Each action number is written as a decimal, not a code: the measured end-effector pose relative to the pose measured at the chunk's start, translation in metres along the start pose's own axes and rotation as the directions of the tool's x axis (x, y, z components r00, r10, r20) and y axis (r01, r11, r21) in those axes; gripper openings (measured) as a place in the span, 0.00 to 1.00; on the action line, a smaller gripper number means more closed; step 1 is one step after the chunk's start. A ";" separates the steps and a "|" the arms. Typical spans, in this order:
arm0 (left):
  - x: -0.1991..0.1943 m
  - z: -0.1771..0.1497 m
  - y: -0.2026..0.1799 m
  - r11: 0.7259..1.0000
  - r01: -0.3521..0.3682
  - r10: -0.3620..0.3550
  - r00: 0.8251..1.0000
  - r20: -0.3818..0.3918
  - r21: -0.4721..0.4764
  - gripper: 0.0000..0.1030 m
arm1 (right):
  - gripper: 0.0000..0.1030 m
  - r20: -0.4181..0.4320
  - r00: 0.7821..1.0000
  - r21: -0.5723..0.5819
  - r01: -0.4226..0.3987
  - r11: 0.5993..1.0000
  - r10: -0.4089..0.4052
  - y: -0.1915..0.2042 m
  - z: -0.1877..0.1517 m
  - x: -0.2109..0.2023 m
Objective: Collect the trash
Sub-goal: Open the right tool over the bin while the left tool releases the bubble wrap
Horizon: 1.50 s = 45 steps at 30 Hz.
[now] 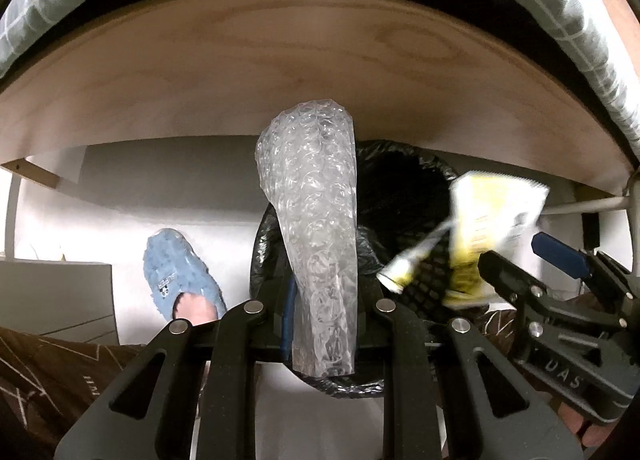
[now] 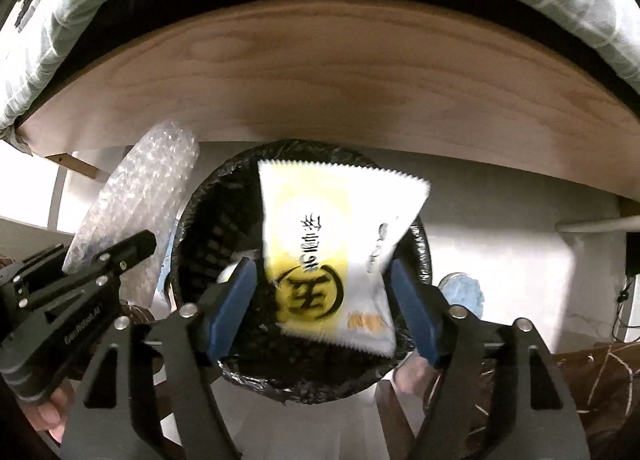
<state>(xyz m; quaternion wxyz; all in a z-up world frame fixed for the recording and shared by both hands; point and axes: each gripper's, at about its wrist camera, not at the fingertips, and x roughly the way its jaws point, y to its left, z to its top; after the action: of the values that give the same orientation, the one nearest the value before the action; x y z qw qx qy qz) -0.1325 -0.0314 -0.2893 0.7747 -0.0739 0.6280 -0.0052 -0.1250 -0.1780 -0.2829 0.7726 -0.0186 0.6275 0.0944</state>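
Wrapper point(image 2: 340, 256), yellow-white snack packet with a serrated top edge, sat blurred between the right gripper's point(image 2: 324, 300) blue pads point(image 2: 236, 300), directly over the bin point(image 2: 192, 220). Pads stood wide and clear of it on both sides, so it looked released and dropping. In the left wrist view the same wrapper point(image 1: 492, 228) showed mid-air above the black liner, blurred.

Bubble wrap point(image 1: 316, 228), a rolled clear piece, was clamped in the left gripper point(image 1: 320, 324), jaws narrow on its lower end, the roll sticking up and out over the bin's near-left rim. It had not been dropped yet.

Step judged: disposal, one item let go, second one waiting. Next move probably calls for shifting the left gripper further over the bin mouth, then opening; the roll is long and light and could catch on the rim or fall outside.

Bin was a black mesh basket with a black bag liner, standing on a pale floor point(image 1: 120, 220) under a wooden bed frame point(image 1: 280, 68), checked bedding point(image 2: 80, 20) above. A blue slipper point(image 1: 176, 272) on a foot lay left of the bin. Dark patterned trousers showed at the lower edges.
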 end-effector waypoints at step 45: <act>0.019 -0.009 -0.104 0.984 0.037 -0.030 0.999 -0.043 0.172 0.38 | 0.93 0.088 0.988 0.243 0.103 0.965 -0.127 -0.127 -0.006 -0.043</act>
<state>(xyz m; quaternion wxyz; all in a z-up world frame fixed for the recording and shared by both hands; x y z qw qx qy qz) -0.1284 -0.1369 -0.2974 0.7653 -0.0169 0.6392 -0.0742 -0.1175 -0.3092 -0.2535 0.8048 0.0424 0.5915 -0.0256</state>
